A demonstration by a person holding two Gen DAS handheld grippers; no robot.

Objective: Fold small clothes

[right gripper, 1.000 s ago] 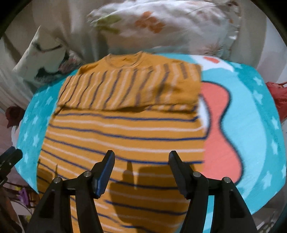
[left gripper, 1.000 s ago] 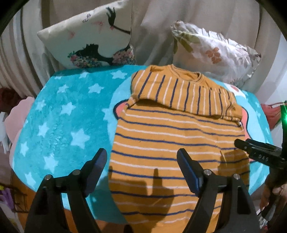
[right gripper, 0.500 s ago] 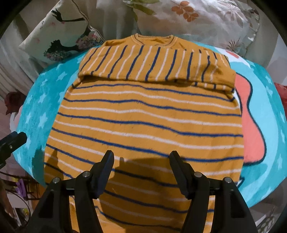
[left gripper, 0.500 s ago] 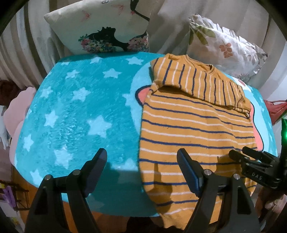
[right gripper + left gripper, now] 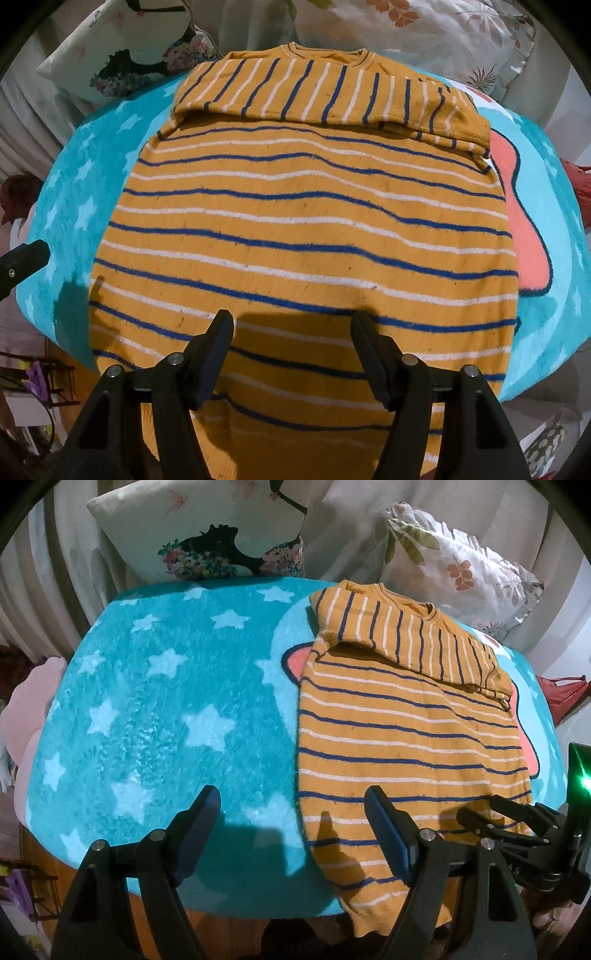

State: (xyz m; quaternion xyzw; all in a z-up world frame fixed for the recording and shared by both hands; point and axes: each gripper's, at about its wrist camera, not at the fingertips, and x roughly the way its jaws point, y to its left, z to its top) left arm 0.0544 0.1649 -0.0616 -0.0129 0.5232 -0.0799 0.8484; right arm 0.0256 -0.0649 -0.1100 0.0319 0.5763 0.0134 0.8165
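An orange sweater (image 5: 399,738) with blue and white stripes lies flat on a teal star blanket (image 5: 155,709). Its sleeves are folded across the chest near the collar, and its hem hangs over the near edge. It fills the right wrist view (image 5: 303,229). My left gripper (image 5: 291,812) is open and empty, low over the blanket at the sweater's left hem edge. My right gripper (image 5: 291,328) is open and empty, just above the hem's middle; it also shows in the left wrist view (image 5: 495,812). The left gripper's finger (image 5: 22,258) shows at the right wrist view's left edge.
A white pillow with a dark figure print (image 5: 207,535) and a floral pillow (image 5: 454,565) lean at the back against curtains. A pink patch of the blanket print (image 5: 524,229) lies right of the sweater. A red object (image 5: 561,694) sits off the right edge.
Both grippers have shifted left and moved lower and closer to the sweater's hem. The sweater has not moved. Both stay open.
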